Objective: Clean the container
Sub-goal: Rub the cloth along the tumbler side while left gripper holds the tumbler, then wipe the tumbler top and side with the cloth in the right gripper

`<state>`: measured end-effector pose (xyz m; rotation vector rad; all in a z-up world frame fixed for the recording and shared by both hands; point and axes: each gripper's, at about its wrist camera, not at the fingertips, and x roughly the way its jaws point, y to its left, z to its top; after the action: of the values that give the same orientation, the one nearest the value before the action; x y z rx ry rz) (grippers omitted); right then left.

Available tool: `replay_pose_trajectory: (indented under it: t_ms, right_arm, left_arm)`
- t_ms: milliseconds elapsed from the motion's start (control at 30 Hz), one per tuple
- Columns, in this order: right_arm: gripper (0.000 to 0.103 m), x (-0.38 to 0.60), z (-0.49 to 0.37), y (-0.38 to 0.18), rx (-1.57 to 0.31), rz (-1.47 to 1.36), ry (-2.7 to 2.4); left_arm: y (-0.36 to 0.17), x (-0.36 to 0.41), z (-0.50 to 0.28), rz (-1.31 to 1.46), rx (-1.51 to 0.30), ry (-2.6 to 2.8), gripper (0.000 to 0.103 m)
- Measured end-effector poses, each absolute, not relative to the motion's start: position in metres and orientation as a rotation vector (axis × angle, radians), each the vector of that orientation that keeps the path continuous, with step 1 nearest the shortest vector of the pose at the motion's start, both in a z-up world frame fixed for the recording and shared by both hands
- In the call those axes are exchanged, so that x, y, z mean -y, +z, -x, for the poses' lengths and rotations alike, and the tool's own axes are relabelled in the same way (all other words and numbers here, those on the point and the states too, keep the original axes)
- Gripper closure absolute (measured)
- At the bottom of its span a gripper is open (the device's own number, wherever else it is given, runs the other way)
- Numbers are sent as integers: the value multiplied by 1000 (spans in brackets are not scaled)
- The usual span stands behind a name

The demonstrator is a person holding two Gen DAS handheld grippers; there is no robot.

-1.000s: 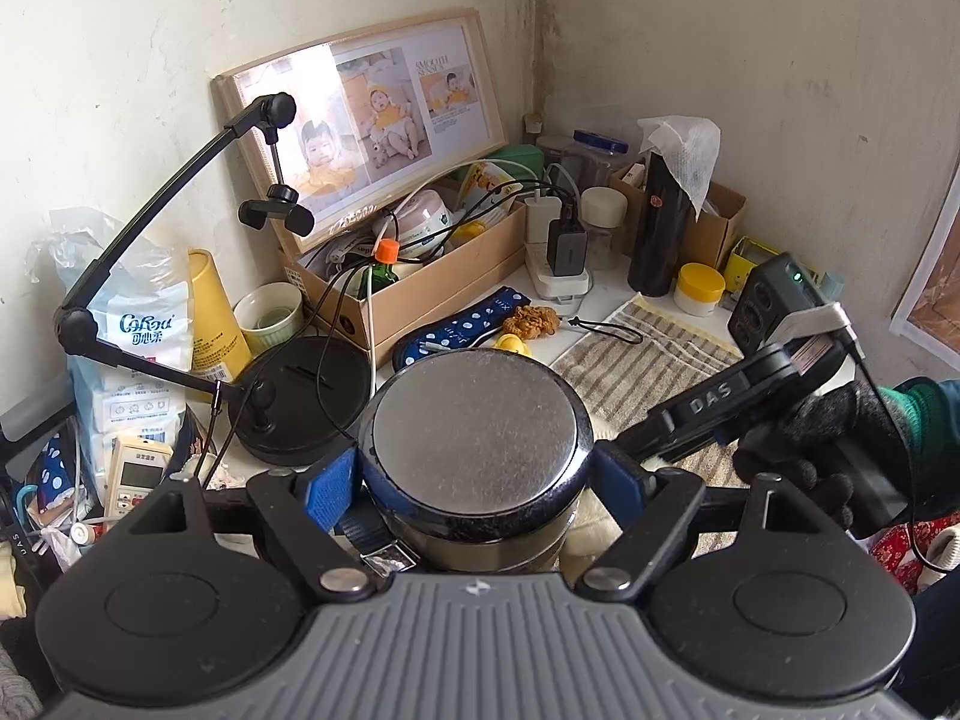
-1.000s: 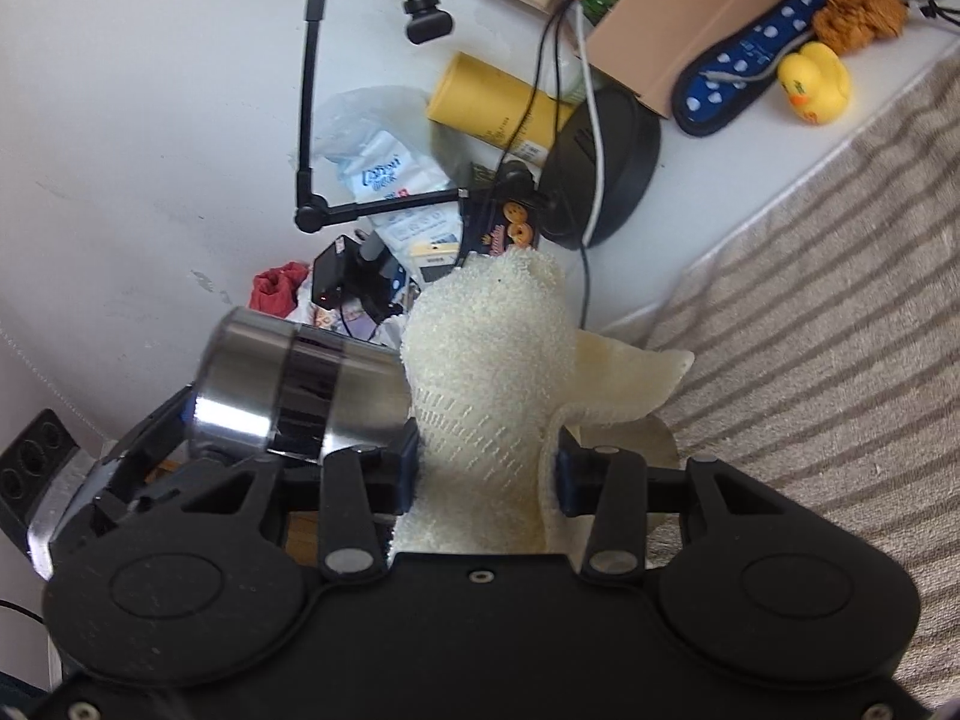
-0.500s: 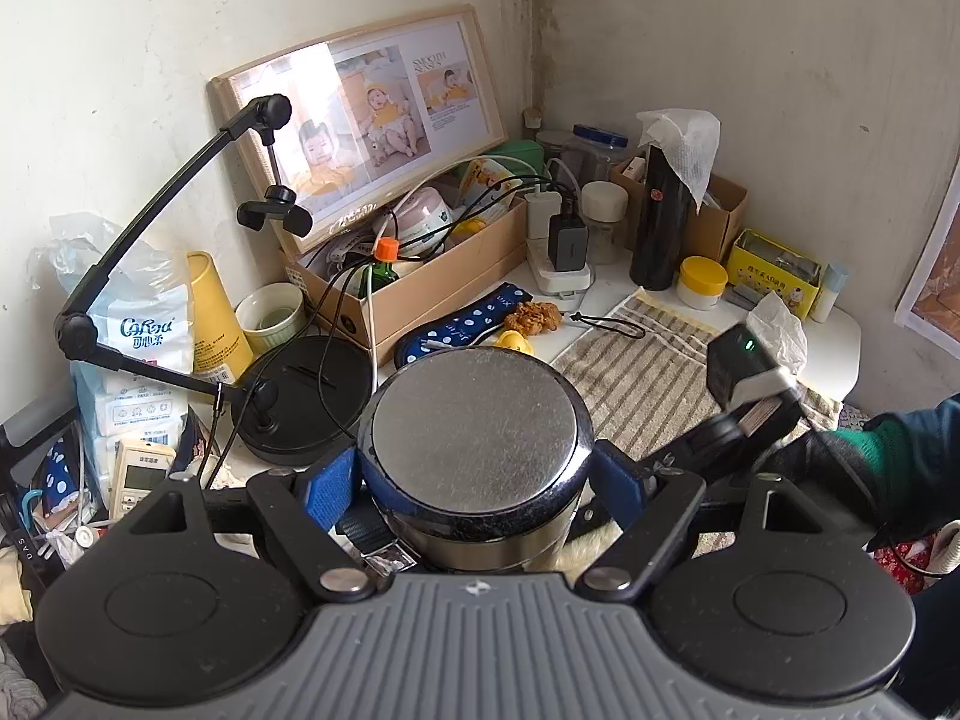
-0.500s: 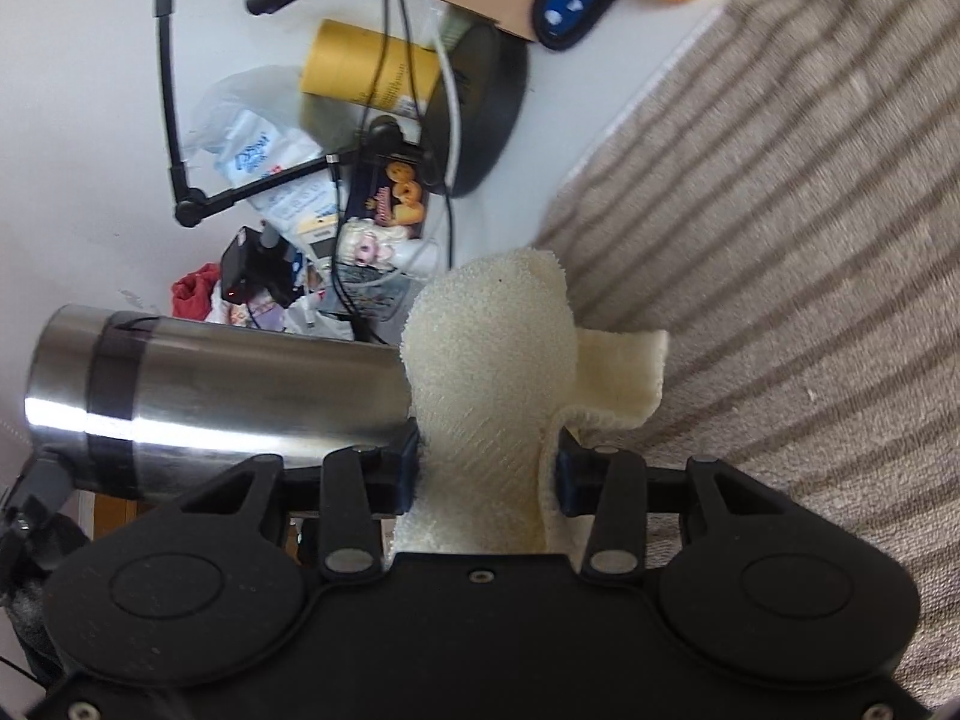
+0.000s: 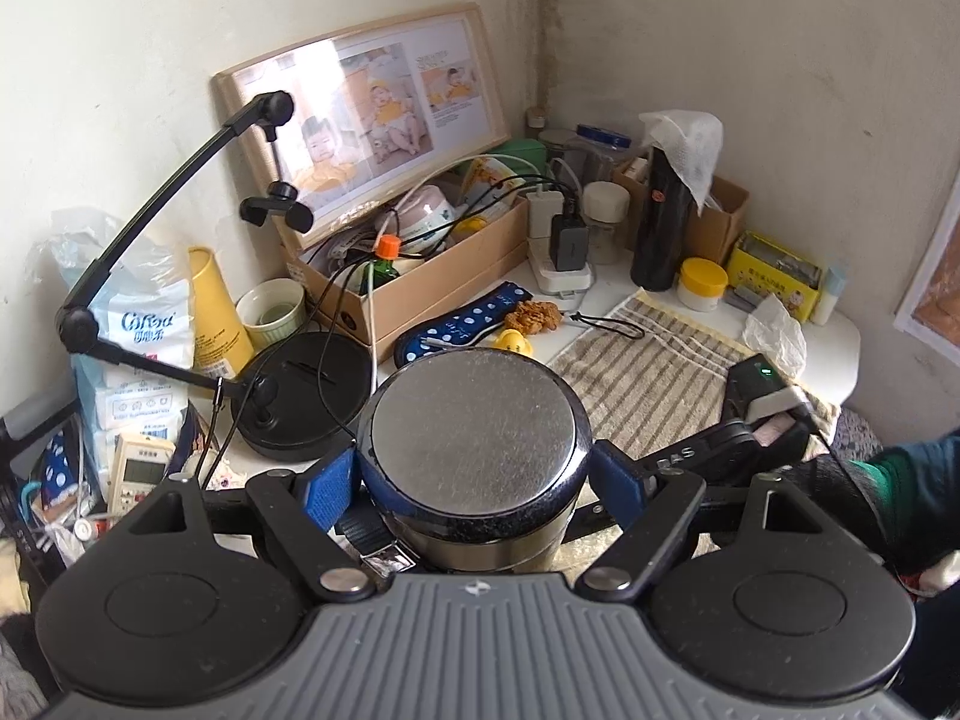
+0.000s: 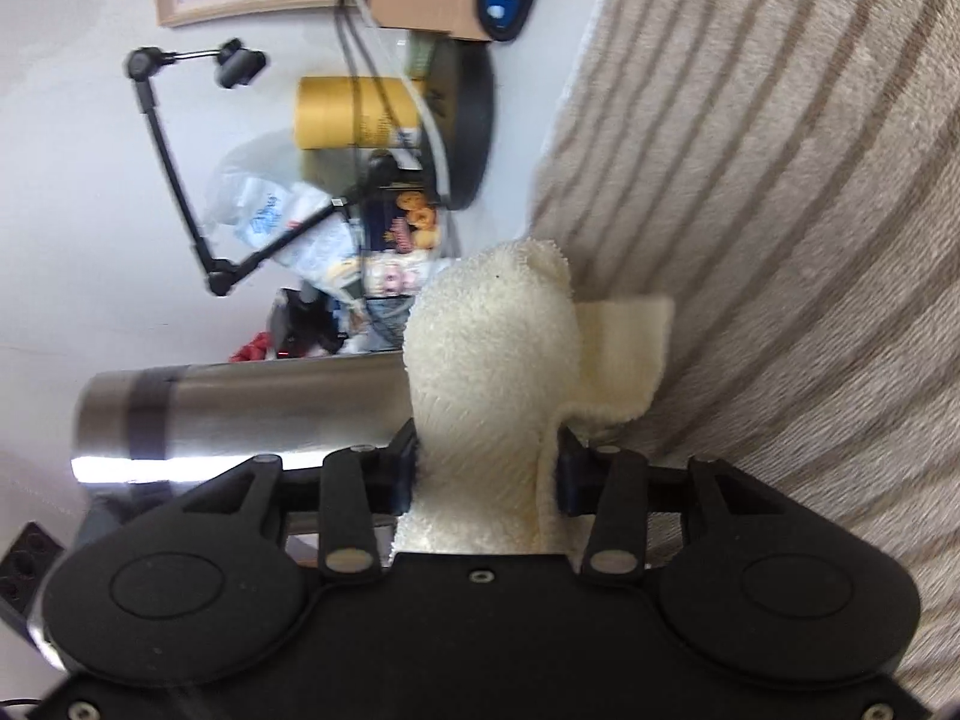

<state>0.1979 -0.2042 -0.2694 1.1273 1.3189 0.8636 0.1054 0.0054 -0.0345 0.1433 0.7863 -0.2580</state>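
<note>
My left gripper (image 5: 474, 480) is clamped on the steel container (image 5: 474, 450), its flat end facing the camera, held above the striped towel (image 5: 648, 372). My right gripper (image 6: 486, 474) is closed on a folded cream cloth (image 6: 492, 372), which touches the container's side (image 6: 240, 414).

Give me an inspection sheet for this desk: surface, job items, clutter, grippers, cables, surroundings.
Surface: white table with striped towel on it.
Job's things: steel container; cream cloth beside its wall.
Clutter: cardboard box, yellow tube, tissue pack, black flask, rubber duck.
Grippers: left gripper clamped on container; right gripper clamped on cloth.
Cables: black and white leads spill from the box.
Surroundings: corner walls, framed photos, phone stand.
</note>
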Motion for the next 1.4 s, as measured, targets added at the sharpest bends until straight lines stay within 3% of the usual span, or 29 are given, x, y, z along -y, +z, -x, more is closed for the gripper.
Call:
replay_pose_trajectory:
  t_ms: [433,800,1167,1400]
  right_arm:
    - [61,205,-193,-219,-1201,-1171,990]
    - [61,209,-193,-210,-1169,-1165,1007]
    - [61,209,-204,-175,-1078,-1148,1061]
    - [60,208,-211,-146,-1025,-1114,1109]
  left_arm:
    - [-48,-5,-107,-94,-715,-147,20]
    - [-52,-52,-125,-290,-643,-677,20]
    - [-44,-7,-103,-235,-704,-263,18]
    - [-43,-12,-98,-233,-664,-286,19]
